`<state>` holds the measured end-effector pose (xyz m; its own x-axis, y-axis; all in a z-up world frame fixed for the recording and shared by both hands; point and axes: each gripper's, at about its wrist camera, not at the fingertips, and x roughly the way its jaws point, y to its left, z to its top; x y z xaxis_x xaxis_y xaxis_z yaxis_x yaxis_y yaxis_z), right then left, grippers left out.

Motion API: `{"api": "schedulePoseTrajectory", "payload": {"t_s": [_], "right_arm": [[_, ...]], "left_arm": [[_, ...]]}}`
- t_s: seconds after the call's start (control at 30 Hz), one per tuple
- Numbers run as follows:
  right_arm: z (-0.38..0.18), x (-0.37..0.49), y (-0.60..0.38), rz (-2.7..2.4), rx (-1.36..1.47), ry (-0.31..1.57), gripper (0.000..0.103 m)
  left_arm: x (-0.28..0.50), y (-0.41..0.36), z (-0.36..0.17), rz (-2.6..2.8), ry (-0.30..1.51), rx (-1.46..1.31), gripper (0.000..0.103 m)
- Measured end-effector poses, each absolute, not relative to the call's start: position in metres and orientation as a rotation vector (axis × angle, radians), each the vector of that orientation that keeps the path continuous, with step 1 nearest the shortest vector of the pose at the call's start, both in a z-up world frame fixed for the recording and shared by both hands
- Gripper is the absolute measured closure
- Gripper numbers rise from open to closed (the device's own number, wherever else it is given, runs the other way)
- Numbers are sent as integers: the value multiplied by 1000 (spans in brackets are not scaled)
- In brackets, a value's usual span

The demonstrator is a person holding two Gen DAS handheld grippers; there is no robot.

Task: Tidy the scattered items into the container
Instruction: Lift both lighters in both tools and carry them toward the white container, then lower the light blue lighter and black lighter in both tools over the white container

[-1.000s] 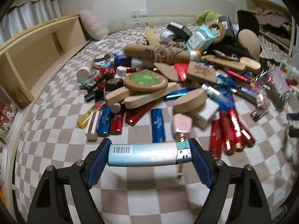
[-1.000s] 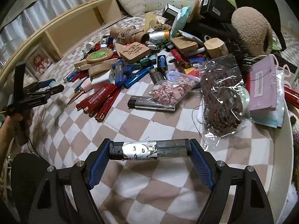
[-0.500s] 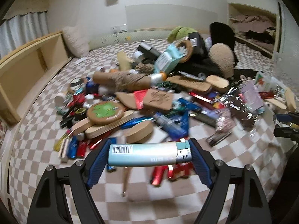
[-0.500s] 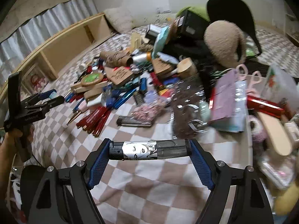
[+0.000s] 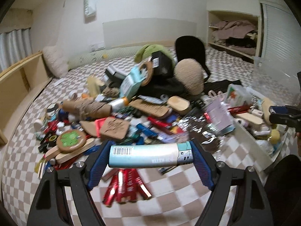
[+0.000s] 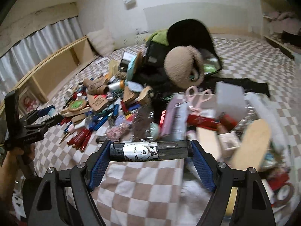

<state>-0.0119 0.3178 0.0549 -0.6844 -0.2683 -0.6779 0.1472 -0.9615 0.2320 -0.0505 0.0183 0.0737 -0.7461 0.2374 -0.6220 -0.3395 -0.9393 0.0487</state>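
My left gripper [image 5: 150, 159] is shut on a light blue lighter [image 5: 148, 155], held crosswise above the checkered bed. My right gripper [image 6: 150, 152] is shut on a black lighter with a face print [image 6: 148, 151], held above the bed's right side. A clear container [image 5: 250, 131] with several items in it stands at the right of the left wrist view; in the right wrist view it fills the right side [image 6: 267, 111]. A pile of scattered items [image 5: 116, 113] covers the bed's middle. The left gripper also shows in the right wrist view [image 6: 50, 114], and the right gripper in the left wrist view [image 5: 282, 114].
Red lighters [image 5: 126, 186] lie just beyond my left gripper. A furry beige ball [image 5: 190, 77] and a black chair back [image 5: 190, 50] stand behind the pile. A wooden shelf [image 5: 17, 79] runs along the left. A closet [image 5: 235, 35] is at the back right.
Both grippers have lifted and swung right with their lighters still held. The container has come into view on the right in both views.
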Motion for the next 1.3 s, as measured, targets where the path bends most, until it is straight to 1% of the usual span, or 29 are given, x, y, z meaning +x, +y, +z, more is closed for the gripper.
{"api": "schedulePoseTrajectory", "payload": {"t_s": [0.53,0.93,1.13,1.3], "right_arm": [[80,22,404,-2827,1078,-315,20],[86,44,466,-2922,1094,-364,20],[81,49,493,-2953,1118,-410,20],[73,51,508,-2963,1158,-411,20]], "left_arm": [[-33,129,103,2502,222,-789,20],[-23,206,95,2364,225,-782,20],[-19,234,88,2313,210,-797,20],[-15,253,79,2274,199,-806,20]]}}
